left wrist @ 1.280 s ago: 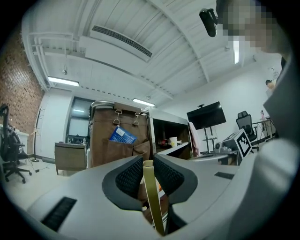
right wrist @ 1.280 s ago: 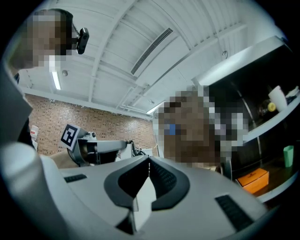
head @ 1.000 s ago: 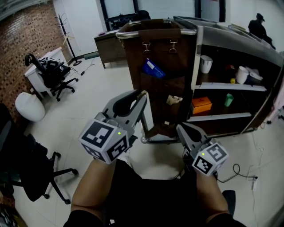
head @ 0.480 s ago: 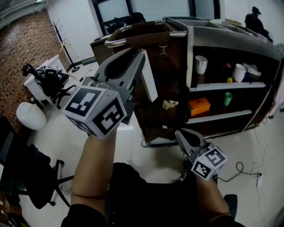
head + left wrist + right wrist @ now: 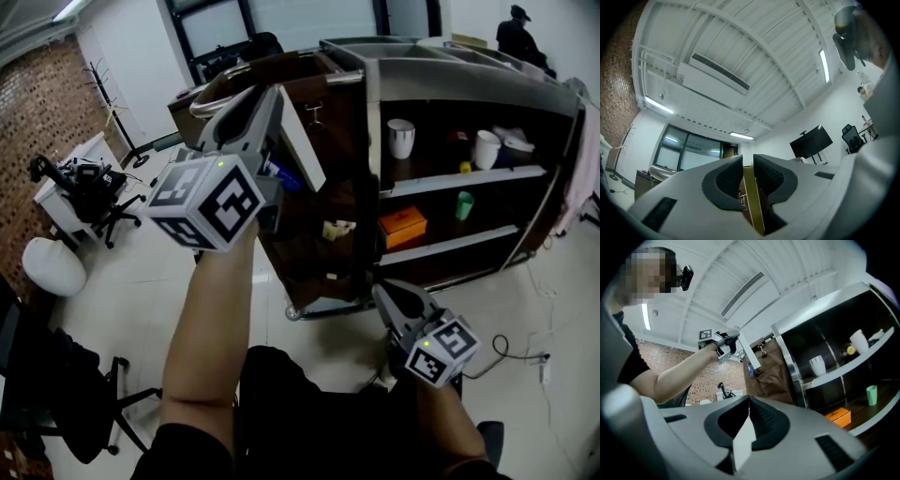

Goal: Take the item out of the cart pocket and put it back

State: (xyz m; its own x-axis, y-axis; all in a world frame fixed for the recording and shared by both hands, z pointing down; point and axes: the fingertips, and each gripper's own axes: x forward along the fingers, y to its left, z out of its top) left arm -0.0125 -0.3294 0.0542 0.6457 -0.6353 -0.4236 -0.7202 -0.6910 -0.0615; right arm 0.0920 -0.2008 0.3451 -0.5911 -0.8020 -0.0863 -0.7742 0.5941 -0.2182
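A brown fabric pocket organiser [image 5: 323, 258] hangs on the end of the grey cart [image 5: 441, 73]. My left gripper [image 5: 270, 103] is raised in front of its top and is shut on a thin flat white item [image 5: 302, 148], which slants down toward the pockets. In the left gripper view that item [image 5: 753, 201] shows edge-on between the pads [image 5: 748, 161]. The right gripper view shows the left gripper [image 5: 723, 344] and the item [image 5: 749, 355] by the organiser [image 5: 771, 373]. A blue item [image 5: 284, 175] sits in an upper pocket. My right gripper [image 5: 392, 298] hangs low, shut [image 5: 749, 399], nothing visibly held.
The cart's shelves hold two white cups [image 5: 400, 138] [image 5: 486, 148], a green cup [image 5: 465, 204] and an orange box [image 5: 401, 226]. Office chairs [image 5: 89, 183] [image 5: 56, 394] stand at the left. A cable [image 5: 511, 349] lies on the floor at the right. A person [image 5: 516, 28] stands at the back.
My left gripper rose from low before the cart to the organiser's top, and the flat white item now shows in its jaws. The right gripper barely moved.
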